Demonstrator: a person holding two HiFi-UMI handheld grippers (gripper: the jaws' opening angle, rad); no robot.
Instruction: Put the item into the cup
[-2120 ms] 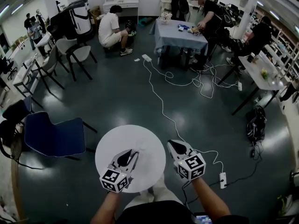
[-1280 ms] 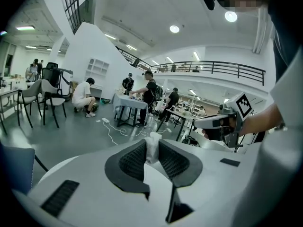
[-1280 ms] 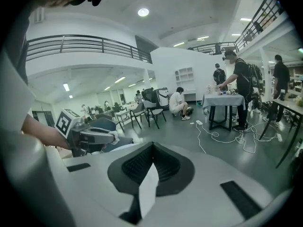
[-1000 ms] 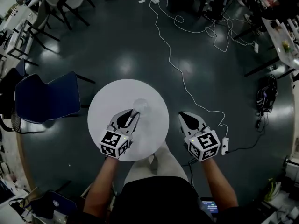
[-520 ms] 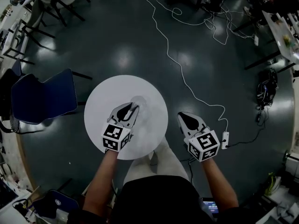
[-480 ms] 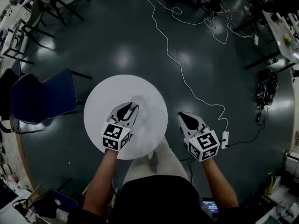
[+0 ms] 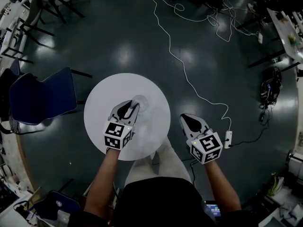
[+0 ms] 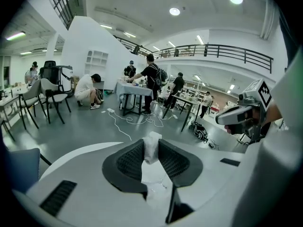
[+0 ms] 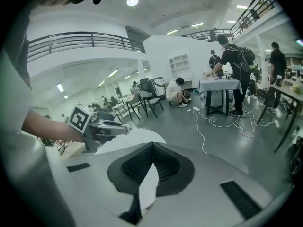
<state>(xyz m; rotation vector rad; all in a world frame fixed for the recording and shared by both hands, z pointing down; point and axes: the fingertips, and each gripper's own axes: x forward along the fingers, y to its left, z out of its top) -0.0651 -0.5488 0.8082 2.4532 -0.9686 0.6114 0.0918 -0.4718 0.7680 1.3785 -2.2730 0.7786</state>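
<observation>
A clear cup (image 7: 140,102) stands near the middle of the round white table (image 7: 154,91). My left gripper (image 7: 135,105) lies over the table with its tips right beside the cup. In the left gripper view this gripper (image 8: 151,151) is shut on a crumpled white item (image 8: 153,140), which sticks up between the black pads. My right gripper (image 7: 183,117) hangs off the table's right edge, above the floor. Its pads (image 9: 163,162) meet at the tips with nothing between them. The cup's outline is faint, and I cannot tell whether the item touches it.
A dark blue chair (image 7: 42,96) stands left of the table. A white cable (image 7: 189,79) snakes across the dark floor to a power strip (image 7: 228,140) at the right. More chairs (image 7: 33,13) and tables (image 7: 286,27) ring the room's edges, with people (image 8: 151,82) at a far table.
The head camera has tilted down onto the table. My left gripper has crept slightly forward next to the cup, still holding the white item. The right gripper has stayed in place.
</observation>
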